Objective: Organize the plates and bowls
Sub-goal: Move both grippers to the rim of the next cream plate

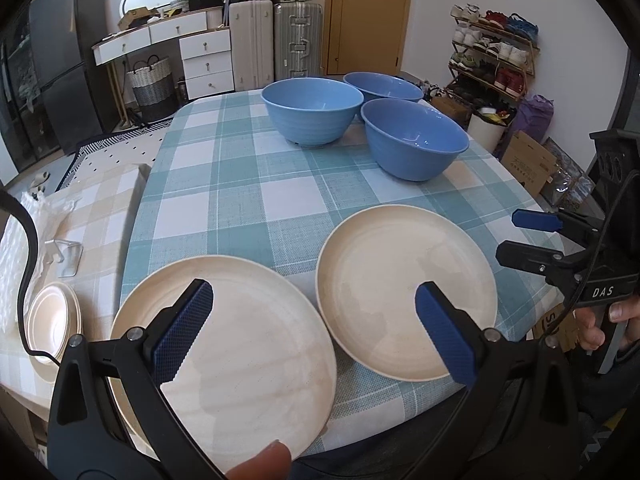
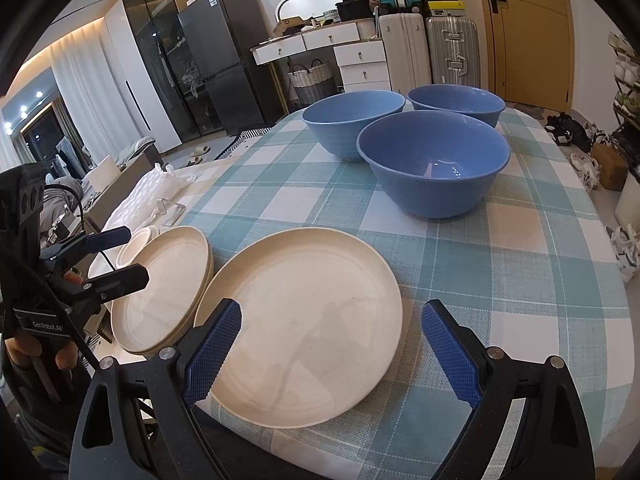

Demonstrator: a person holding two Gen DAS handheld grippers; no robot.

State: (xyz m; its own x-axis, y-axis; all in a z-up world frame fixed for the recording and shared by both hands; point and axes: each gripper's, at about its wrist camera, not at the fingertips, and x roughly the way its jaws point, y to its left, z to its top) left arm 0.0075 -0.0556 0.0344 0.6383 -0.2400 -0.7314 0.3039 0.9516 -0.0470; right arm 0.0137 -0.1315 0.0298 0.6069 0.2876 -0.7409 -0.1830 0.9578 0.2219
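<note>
Two cream plates lie at the table's near edge: the left plate [image 1: 240,344] [image 2: 160,288] overhangs the edge, the right plate [image 1: 404,292] [image 2: 304,312] sits beside it. Three blue bowls stand farther back: left [image 1: 312,110] [image 2: 352,122], far [image 1: 382,86] [image 2: 456,102], nearest [image 1: 414,138] [image 2: 434,162]. My left gripper [image 1: 314,334] [image 2: 120,256] is open above the two plates, empty. My right gripper [image 2: 332,352] [image 1: 524,236] is open over the right plate's near edge, empty.
A checked tablecloth [image 1: 240,184] covers the table. On a lower beige-checked surface to the left lie small stacked cream dishes [image 1: 52,322] [image 2: 136,246] and white plastic wrap [image 2: 160,184]. Shoe rack [image 1: 492,60], boxes and suitcases [image 1: 276,44] stand beyond the table.
</note>
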